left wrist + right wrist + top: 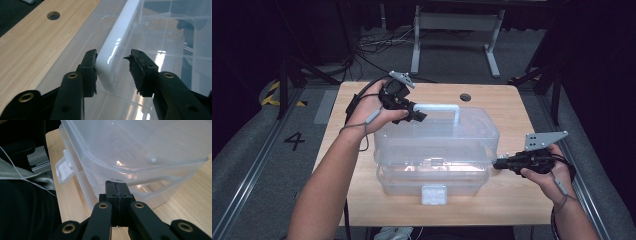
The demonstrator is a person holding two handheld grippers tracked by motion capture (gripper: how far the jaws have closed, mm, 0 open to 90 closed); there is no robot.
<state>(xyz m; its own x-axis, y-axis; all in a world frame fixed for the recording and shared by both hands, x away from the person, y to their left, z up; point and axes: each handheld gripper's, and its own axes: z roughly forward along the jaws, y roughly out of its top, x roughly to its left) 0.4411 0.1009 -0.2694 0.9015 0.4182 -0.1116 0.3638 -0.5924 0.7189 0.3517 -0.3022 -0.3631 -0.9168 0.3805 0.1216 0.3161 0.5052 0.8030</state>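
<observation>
Wooden table (pixel 362 165) — left gripper (pixel 113 71) fingers released astride box handle (pixel 117 47); right gripper (pixel 117 195) clenched.

The high view looks forward and down from above my side of the table (pixel 512 200), taking in the whole top and the floor beyond. The left gripper view rides on my left gripper (pixel 113 71), very close, facing along the white handle (pixel 117 47) of the clear box (pixel 437 145) toward the table's far edge. The right gripper view sits low at the box's side, looking along my right gripper (pixel 117 195) toward the lid rim. All three views share the box and tabletop.
</observation>
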